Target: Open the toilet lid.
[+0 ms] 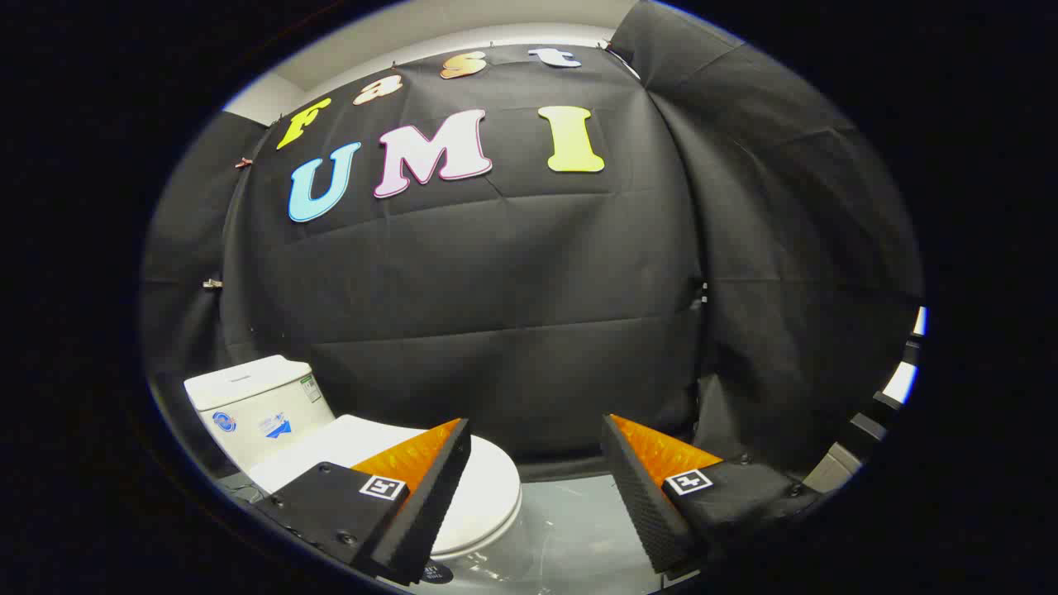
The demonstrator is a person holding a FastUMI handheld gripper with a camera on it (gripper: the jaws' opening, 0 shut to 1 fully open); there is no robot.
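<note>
A white toilet stands low on the left, its lid lying flat and closed over the bowl. Behind the lid rises the white tank, set against the black cloth wall. My gripper is open, with a wide gap and nothing between the fingers. The left finger overlaps the lid in the view and hides part of it. The right finger is off to the right of the toilet, over the floor. I hover above and in front of the toilet, apart from the lid.
Black cloth walls close the booth behind the toilet and to the right. A glossy grey floor spreads in front of and to the right of the bowl. Some pale framework shows at the far right past the cloth.
</note>
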